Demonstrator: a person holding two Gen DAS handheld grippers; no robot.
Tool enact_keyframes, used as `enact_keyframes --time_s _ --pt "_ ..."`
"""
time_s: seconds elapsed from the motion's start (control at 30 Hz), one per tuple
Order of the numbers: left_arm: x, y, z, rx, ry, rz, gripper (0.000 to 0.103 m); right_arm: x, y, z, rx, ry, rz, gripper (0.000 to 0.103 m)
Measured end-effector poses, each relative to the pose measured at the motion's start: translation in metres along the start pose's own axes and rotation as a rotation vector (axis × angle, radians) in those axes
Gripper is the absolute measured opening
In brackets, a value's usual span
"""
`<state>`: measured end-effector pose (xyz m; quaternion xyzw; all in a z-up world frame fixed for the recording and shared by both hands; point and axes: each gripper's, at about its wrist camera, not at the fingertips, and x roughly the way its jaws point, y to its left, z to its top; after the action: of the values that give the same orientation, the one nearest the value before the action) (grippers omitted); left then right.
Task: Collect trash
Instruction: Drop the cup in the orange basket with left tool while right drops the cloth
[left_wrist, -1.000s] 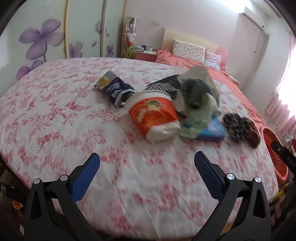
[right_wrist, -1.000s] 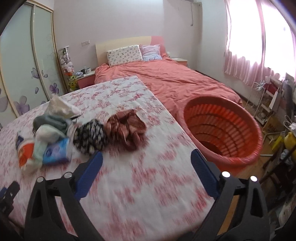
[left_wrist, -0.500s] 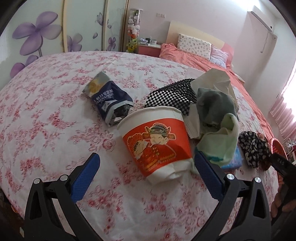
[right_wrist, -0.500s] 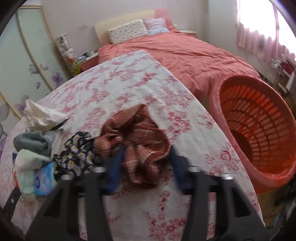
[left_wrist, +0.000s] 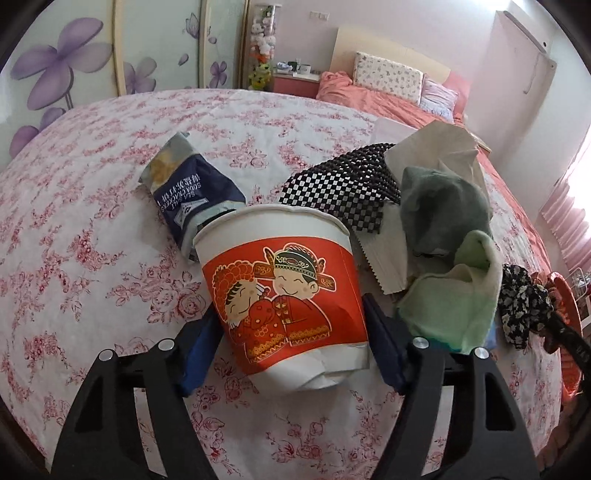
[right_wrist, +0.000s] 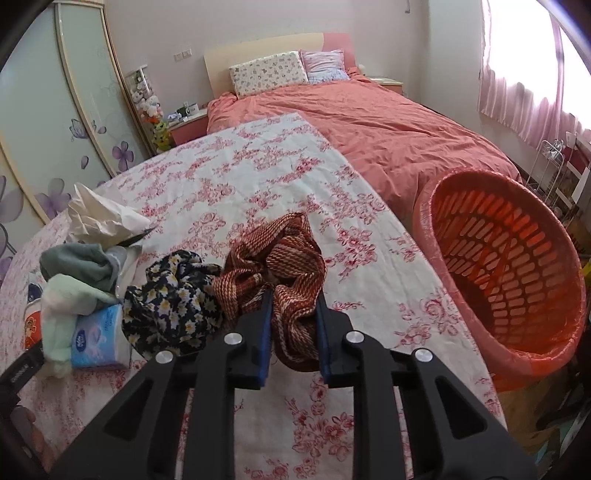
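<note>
Both grippers have closed in: my left gripper (left_wrist: 291, 343) now squeezes the paper cup (left_wrist: 284, 295) lying near the cracker bag (left_wrist: 192, 192), my right gripper (right_wrist: 293, 325) pinches the red striped cloth (right_wrist: 280, 269), orange basket (right_wrist: 509, 266) off right.

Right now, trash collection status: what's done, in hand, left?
Done: nothing visible in the orange basket. In hand: left gripper closed around the paper cup; right gripper clamps the striped cloth. Left: cracker bag, tissue pack, crumpled paper.
</note>
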<state>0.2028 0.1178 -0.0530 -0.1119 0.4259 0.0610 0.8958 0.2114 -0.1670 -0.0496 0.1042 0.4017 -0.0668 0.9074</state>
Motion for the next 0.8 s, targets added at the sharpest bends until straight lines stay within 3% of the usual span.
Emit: enact_keyframes --time_s 0.43,0.8 --pt "-0.049 -0.007 0.001 0.037 -0.126 -0.060 0.071 -0.053 -0.025 0.001 0.046 -0.095 0.017 0.020" --pt "-0.098 -0.077 0.001 0.142 -0.197 -0.254 0.071 -0.108 -0.082 0.002 0.121 -0.229 -0.101 0.020"
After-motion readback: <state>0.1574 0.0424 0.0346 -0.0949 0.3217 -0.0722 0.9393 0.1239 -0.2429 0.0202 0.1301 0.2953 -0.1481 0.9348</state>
